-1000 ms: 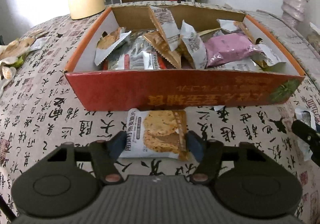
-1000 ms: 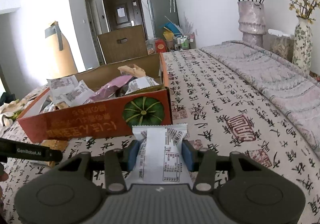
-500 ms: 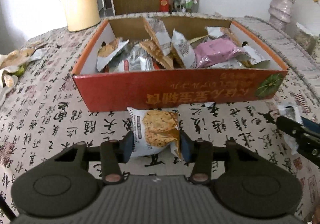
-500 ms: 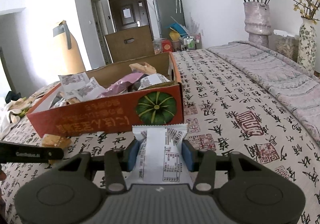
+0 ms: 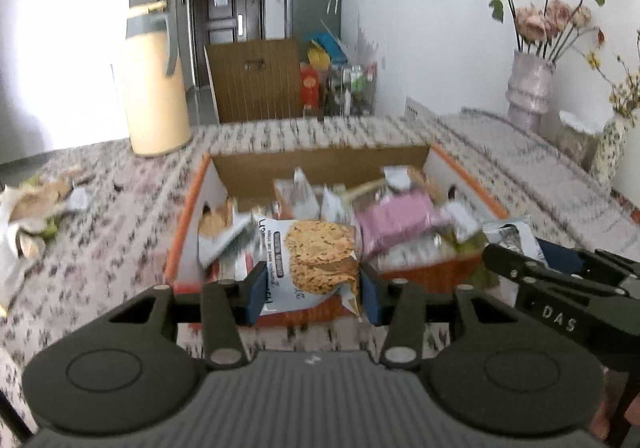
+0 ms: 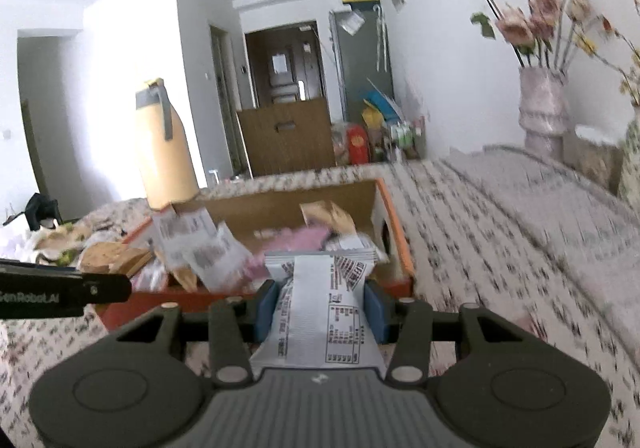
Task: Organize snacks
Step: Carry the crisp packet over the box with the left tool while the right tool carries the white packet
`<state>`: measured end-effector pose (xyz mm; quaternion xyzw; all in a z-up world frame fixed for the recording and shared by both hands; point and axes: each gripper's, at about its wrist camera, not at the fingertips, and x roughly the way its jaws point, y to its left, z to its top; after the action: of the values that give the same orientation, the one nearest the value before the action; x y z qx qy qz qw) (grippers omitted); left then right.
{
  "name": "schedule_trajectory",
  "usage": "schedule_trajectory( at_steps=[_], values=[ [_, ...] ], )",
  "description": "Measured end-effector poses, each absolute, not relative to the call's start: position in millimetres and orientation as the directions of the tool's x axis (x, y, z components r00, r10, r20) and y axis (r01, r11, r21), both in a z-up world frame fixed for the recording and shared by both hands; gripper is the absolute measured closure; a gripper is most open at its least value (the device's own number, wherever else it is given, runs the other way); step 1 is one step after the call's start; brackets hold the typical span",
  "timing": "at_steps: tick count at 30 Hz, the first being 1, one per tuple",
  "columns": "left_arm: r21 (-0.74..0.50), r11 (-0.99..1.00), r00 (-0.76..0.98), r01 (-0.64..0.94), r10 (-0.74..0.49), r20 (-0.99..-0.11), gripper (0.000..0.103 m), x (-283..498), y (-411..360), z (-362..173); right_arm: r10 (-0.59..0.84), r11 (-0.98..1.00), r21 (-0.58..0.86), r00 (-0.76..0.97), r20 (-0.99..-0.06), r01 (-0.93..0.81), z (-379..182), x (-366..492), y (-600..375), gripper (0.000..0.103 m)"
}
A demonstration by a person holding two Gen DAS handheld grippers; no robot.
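The cookie packet (image 5: 310, 262) is clamped between the blue pads of my left gripper (image 5: 311, 294), raised in front of the near wall of the orange box (image 5: 188, 216). My right gripper (image 6: 320, 306) pinches a white wrapped bar (image 6: 320, 308) (printed side up) at the box's right corner. Inside lie more snacks, with a pink packet (image 5: 394, 222). The box sits on a patterned tablecloth (image 5: 100, 232).
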<state>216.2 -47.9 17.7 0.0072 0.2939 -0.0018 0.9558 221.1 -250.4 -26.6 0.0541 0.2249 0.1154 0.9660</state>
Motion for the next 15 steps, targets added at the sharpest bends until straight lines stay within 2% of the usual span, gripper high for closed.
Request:
schedule_trajectory(
  at_steps=[7, 15],
  values=[
    [0.032, 0.999, 0.855, -0.023, 0.037, -0.517, 0.055, 254, -41, 33, 0.280, 0.959, 0.144, 0.885, -0.373, -0.243, -6, 260, -229, 0.057],
    [0.044, 0.998, 0.851, -0.047, 0.063, -0.521, 0.055, 294, -31, 36, 0.291, 0.957, 0.129, 0.872, -0.393, -0.261, -6, 309, -211, 0.057]
  ],
)
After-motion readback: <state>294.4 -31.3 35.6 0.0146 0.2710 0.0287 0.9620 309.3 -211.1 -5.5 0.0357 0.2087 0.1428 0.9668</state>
